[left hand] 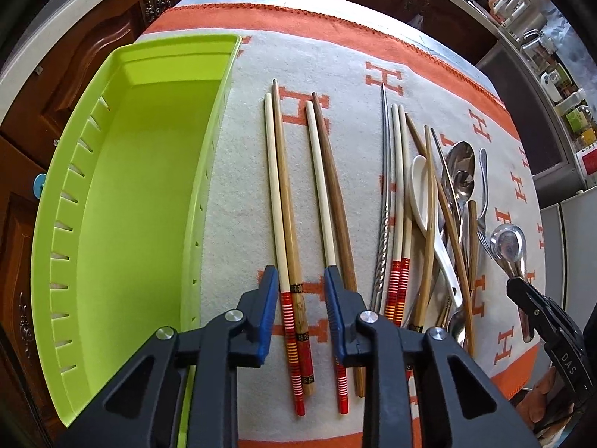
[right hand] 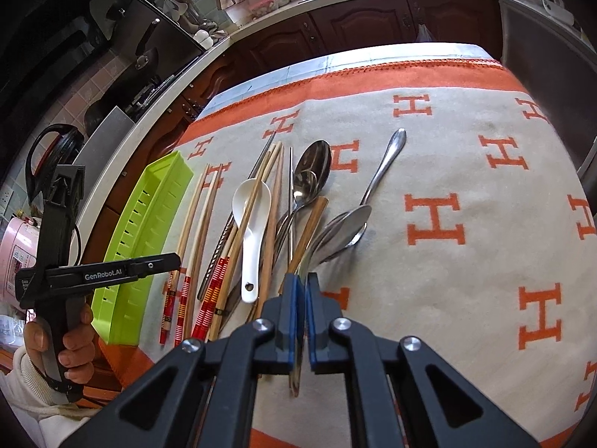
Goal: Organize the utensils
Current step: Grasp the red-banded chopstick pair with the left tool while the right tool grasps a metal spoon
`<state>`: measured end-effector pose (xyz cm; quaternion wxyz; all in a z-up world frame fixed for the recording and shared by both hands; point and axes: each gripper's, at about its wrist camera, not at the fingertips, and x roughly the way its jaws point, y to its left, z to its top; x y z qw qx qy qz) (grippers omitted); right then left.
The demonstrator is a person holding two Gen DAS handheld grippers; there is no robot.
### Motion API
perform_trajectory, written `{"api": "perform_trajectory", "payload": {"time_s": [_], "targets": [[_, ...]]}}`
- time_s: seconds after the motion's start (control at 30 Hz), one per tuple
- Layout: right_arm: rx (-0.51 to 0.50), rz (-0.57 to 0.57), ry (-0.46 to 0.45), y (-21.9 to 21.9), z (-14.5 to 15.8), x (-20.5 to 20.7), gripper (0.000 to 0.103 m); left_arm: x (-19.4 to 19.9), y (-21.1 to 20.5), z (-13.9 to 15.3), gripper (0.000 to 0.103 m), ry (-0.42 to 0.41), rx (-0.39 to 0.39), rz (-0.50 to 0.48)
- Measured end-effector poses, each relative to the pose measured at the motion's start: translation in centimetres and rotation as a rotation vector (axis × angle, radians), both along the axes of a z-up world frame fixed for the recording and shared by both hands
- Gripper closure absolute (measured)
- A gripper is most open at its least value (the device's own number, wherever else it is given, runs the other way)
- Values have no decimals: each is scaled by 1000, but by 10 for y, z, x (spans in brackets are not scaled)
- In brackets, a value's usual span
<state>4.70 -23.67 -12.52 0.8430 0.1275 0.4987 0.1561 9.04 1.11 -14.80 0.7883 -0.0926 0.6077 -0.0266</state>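
A lime green tray [left hand: 149, 171] lies at the left of the cloth; it also shows in the right wrist view [right hand: 149, 216]. Several chopsticks [left hand: 287, 205] lie in pairs beside it. A pile of chopsticks, a white ceramic spoon [left hand: 429, 209] and metal spoons [left hand: 460, 171] lies to the right. My left gripper [left hand: 301, 280] is open, low over the striped ends of the near chopsticks. My right gripper [right hand: 301, 287] is shut on a metal spoon [right hand: 343, 227] by its handle, bowl pointing forward above the cloth; it shows in the left wrist view [left hand: 518, 283].
The table carries a beige cloth with orange H letters and an orange border [right hand: 485, 194]. Wooden cabinets [right hand: 354, 26] and a cluttered kitchen counter run behind the table. A pink appliance [right hand: 15, 257] stands at the far left.
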Motion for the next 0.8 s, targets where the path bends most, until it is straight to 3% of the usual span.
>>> {"api": "perform_trajectory", "payload": {"time_s": [0.1,0.47,0.63,0.73,0.8], "targets": [[17,-11,-6,-3,1,-1,99,3,0,-3,93,9,51,21],[38,-30,-20,-8,3,-6,99,6,-7,-6,93,40,128,-13],[49,-31,-8,-7,1,-4,99,7,-22,-11,87,42,181,-61],[51,-32,-8,-6,1,-4,99,7,-30,-11,86,31,178,-76],[52,-31,-8,-6,1,-4,99,7,-29,-8,93,37,135,-62]]}}
